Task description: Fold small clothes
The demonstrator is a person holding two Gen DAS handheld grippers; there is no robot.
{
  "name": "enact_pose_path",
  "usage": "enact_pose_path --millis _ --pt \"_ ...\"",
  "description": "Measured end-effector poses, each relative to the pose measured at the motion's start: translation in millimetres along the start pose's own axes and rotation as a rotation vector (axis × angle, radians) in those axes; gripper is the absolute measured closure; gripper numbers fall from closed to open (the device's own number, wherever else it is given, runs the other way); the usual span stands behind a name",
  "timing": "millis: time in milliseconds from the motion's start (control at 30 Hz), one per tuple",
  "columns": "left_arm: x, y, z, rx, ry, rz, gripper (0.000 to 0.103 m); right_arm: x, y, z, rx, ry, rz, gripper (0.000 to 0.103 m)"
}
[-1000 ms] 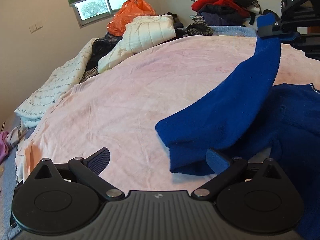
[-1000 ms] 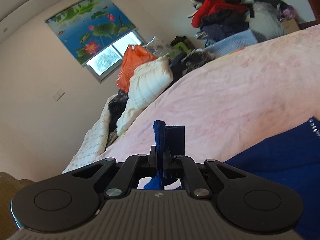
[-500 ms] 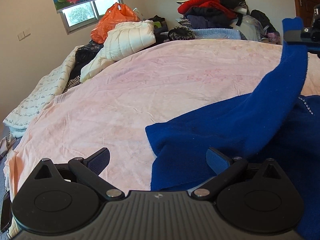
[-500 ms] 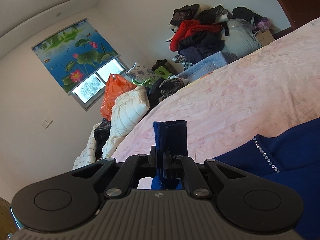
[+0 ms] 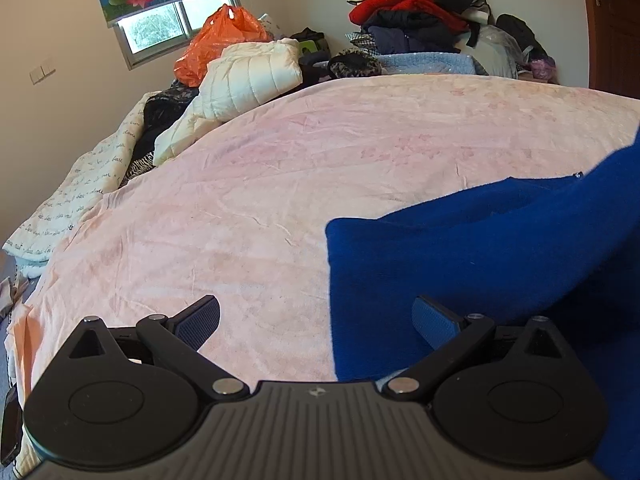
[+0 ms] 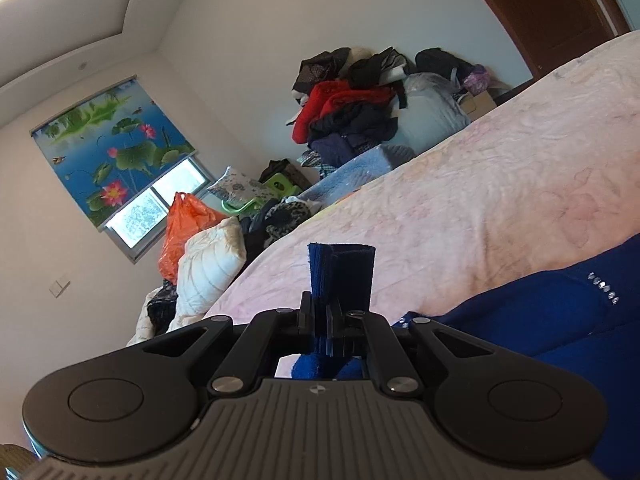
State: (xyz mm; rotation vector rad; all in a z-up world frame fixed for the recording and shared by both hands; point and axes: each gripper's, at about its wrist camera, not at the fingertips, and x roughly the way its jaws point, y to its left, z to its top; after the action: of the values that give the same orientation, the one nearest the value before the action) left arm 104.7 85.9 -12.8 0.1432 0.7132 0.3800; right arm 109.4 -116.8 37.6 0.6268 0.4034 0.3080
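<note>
A royal-blue knit sweater [image 5: 472,248] lies on the pink bedspread [image 5: 280,184] at the right of the left wrist view, with its sleeve folded across the body. My left gripper [image 5: 318,320] hovers low over the sweater's left edge, wide open, its right pad over the blue fabric and nothing pinched. In the right wrist view my right gripper [image 6: 322,326] is shut on the sweater's sleeve cuff [image 6: 340,276], which sticks up between the fingers. The sweater's body [image 6: 552,320], with a row of small rhinestones, lies below and to the right.
A white quilted jacket [image 5: 248,76], an orange plastic bag [image 5: 220,40] and dark clothes are heaped at the bed's far left. A pile of red and dark garments [image 5: 416,8] stands against the back wall. A brown door [image 6: 552,4] is at the far right.
The right gripper has carried the sleeve rightward across the sweater and out of the left wrist view. The sleeve now lies lower and flatter over the body. The left gripper drifted slightly.
</note>
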Motion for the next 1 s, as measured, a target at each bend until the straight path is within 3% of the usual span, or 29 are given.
enact_pose_path --millis 300,533,700,933,1000 --pt "-0.9 -14.8 8.0 0.023 0.000 -0.036 0.000 -44.1 -62.9 4.4 0.074 -0.089 -0.116 0.093" --pt "-9.6 -18.7 -1.7 0.029 0.027 -0.105 0.000 -71.1 -117.4 -25.0 0.171 -0.045 -0.248 0.092" --pt "-14.6 -19.7 -1.1 0.044 0.017 -0.112 0.000 -72.5 -146.4 -42.7 0.304 0.002 -0.268 0.086" --pt "-13.9 -18.7 -1.2 0.046 0.024 -0.108 0.000 -56.3 -158.2 -42.9 0.408 -0.019 -0.188 0.073" --pt "-14.6 -17.0 0.0 0.038 0.017 -0.101 0.000 -47.0 -151.2 -33.1 0.364 0.015 -0.213 0.092"
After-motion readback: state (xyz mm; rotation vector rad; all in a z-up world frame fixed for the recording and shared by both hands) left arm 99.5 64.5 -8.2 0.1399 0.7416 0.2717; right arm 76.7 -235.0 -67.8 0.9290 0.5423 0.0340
